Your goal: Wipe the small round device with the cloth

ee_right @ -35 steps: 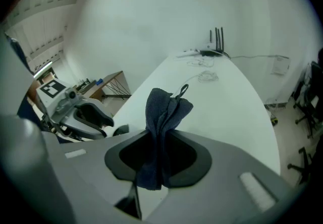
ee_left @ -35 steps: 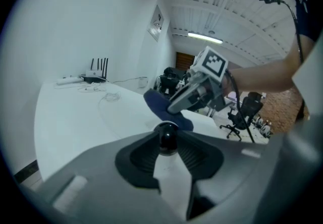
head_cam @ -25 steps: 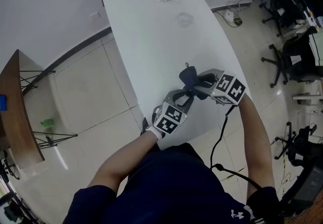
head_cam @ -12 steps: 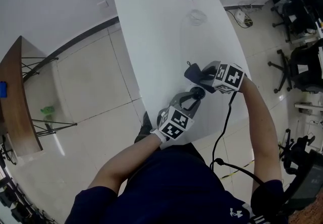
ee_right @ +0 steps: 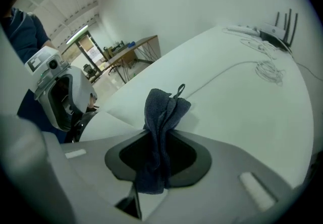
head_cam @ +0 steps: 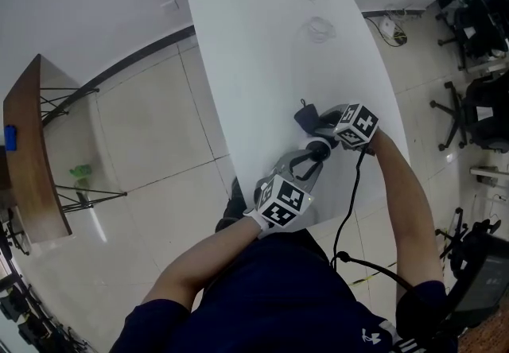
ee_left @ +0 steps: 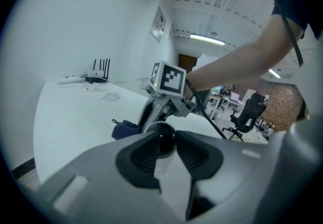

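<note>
Dark blue cloth (ee_right: 162, 112) hung bunched between the jaws of the right hand-held gripper (head_cam: 324, 130), which was clenched on it, with a small loop sticking up from the free end. The left hand-held gripper (head_cam: 306, 162) was grasping the small round device (ee_left: 163, 140), its black dome pinched between the two pads. Both tools met over the near end of the white surface (head_cam: 262, 49), close to its edge.

Seen from above, the left gripper reached in from about 7 o'clock of the device and the right one from about 2 o'clock. The cloth sat at roughly 12 o'clock of the device, just beside it. From the left gripper view the cloth lay a little behind the dome and to its left, and I could not tell whether fabric touched it.

As I judged it, both pick-ups were done and the two things had been brought together. The wiping itself was what remained: the cloth needed to be pressed onto the dome and rubbed across it. A router (ee_right: 275, 29) and loose cables (head_cam: 318, 27) lay well apart at the far end.
</note>
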{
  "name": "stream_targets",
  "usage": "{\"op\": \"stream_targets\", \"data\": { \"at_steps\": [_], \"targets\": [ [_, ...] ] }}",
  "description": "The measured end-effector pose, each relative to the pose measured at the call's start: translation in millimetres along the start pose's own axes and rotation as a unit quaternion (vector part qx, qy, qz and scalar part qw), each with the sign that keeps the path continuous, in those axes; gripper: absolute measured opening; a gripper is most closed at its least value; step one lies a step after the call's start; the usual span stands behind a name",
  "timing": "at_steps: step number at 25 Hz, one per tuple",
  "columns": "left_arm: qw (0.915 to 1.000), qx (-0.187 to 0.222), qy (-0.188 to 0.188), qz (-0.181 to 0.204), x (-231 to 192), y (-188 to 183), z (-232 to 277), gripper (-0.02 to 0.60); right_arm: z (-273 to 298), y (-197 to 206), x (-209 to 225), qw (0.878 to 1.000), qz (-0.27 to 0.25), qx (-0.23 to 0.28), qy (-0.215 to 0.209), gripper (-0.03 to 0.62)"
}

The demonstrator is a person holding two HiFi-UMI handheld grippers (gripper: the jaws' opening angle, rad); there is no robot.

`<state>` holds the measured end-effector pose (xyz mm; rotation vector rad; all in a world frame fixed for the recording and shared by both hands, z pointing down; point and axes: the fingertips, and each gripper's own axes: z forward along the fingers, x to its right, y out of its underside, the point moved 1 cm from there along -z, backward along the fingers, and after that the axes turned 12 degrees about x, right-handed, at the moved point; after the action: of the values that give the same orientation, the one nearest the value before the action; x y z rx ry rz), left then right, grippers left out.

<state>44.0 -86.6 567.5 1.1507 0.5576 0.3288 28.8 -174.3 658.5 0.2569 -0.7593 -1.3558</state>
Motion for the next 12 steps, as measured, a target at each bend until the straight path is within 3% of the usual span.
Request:
{"op": "stream_targets", "data": {
  "at_steps": [3,6,9,12],
  "targets": [
    [1.0000,-0.004,0.001,0.002,-1.3,0.8,-2.7,0.101,-5.2,3.0,6.5,0.997,0.046,0.042,0.046,0.101],
    [0.9999,0.008,-0.012,0.004,-12.2,-7.1,-11.0,0.106,-31.9,-5.9,7.2,0.982,0.090,0.125,0.108,0.101],
    [0.9989,0.028,-0.036,-0.009,-34.0,-17.6,-19.4,0.106,-72.2,-19.8,-7.1,0.954,0.115,0.222,0.166,0.101],
    [0.9984,0.026,-0.043,-0.028,-48.1,-22.7,-19.1,0.106,-111.5,-26.0,-32.3,0.912,0.157,0.317,0.210,0.101]
  ]
}}
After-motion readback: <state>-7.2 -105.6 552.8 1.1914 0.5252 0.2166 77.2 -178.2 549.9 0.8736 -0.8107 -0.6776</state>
